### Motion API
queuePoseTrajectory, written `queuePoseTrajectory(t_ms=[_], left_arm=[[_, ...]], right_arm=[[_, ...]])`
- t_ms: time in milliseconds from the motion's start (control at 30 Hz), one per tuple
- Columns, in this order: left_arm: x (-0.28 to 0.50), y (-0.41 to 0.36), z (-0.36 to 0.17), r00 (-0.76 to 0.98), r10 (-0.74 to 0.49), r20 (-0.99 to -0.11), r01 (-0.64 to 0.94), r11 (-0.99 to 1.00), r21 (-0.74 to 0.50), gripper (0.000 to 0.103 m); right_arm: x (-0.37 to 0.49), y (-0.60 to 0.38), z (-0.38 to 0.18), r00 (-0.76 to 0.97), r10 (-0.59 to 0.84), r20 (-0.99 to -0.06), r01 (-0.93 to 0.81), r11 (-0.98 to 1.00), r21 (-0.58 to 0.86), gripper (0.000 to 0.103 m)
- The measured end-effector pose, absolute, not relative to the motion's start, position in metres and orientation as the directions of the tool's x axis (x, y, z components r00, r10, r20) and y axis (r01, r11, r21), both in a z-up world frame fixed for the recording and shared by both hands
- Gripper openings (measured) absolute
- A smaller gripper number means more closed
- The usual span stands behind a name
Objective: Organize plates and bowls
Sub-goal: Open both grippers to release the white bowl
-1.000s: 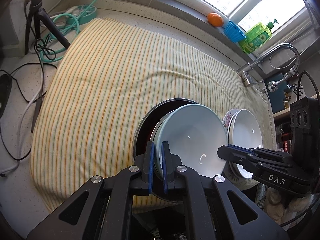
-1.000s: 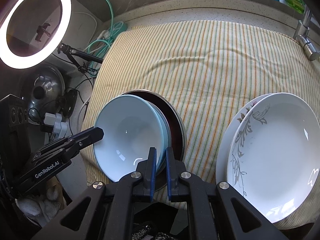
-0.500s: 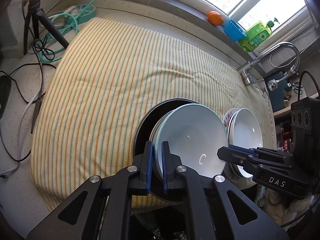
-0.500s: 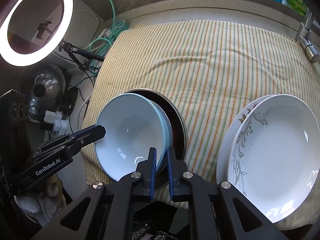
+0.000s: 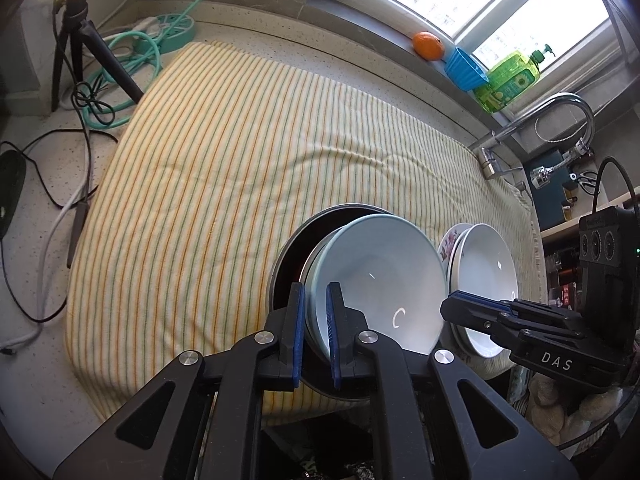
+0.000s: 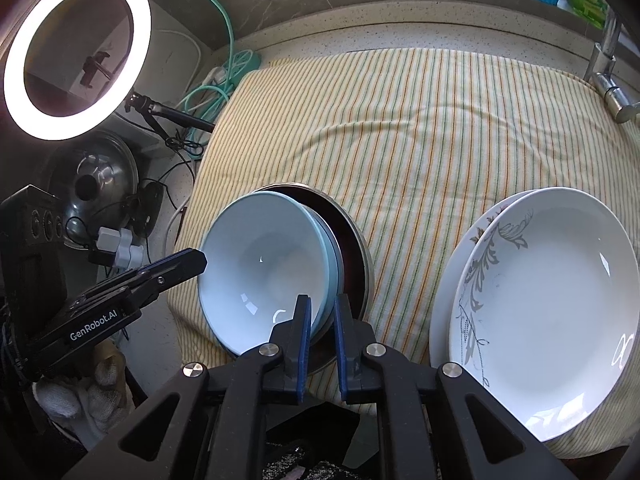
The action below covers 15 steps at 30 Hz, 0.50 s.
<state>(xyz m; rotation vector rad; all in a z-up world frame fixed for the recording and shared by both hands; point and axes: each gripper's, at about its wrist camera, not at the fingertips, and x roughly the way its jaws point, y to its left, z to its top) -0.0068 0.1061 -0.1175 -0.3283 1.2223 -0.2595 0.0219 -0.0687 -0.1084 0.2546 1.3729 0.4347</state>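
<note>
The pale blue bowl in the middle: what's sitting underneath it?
Under the pale blue bowl is a second one of the same colour, both nested in a dark metal-rimmed dish on the striped cloth. The dish's bottom is covered.

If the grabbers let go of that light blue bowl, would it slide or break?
The light blue bowl looks glazed and shiny, so it is probably slippery. It seems hard ceramic, likely to chip if dropped. It is tilted inside the metal pan, pinched at opposite rims by the left gripper and right gripper, so it might settle back.
</note>
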Motion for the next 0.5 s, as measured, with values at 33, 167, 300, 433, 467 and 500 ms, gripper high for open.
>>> queuePoseTrajectory(t_ms=[33,167,300,433,467,500], left_arm=[[-0.007,0.107,-0.115,0.327,-0.368,-0.87,0.018,0.923,-0.384,0.009],[-0.009,0.113,-0.107,0.361,-0.358,-0.861,0.014,0.925,-0.379,0.009],[-0.01,0.123,-0.104,0.383,-0.359,-0.851,-0.013,0.919,-0.394,0.009],[-0.011,0.132,-0.109,0.396,-0.346,-0.851,-0.051,0.917,-0.396,0.009],[-0.012,0.135,-0.111,0.398,-0.341,-0.852,-0.06,0.917,-0.395,0.009],[-0.013,0.137,-0.114,0.399,-0.34,-0.852,-0.07,0.915,-0.398,0.009]], right_arm=[[0.021,-0.069,-0.106,0.145,0.437,-0.888,-0.155,0.896,0.416,0.011],[0.019,-0.075,-0.097,0.202,0.423,-0.884,-0.168,0.904,0.394,0.012],[0.019,-0.084,-0.093,0.244,0.413,-0.878,-0.162,0.91,0.383,0.012],[0.016,-0.09,-0.09,0.308,0.358,-0.881,-0.172,0.932,0.319,0.012],[0.014,-0.091,-0.09,0.319,0.352,-0.88,-0.173,0.935,0.311,0.012],[0.014,-0.091,-0.091,0.326,0.348,-0.879,-0.174,0.936,0.306,0.012]])
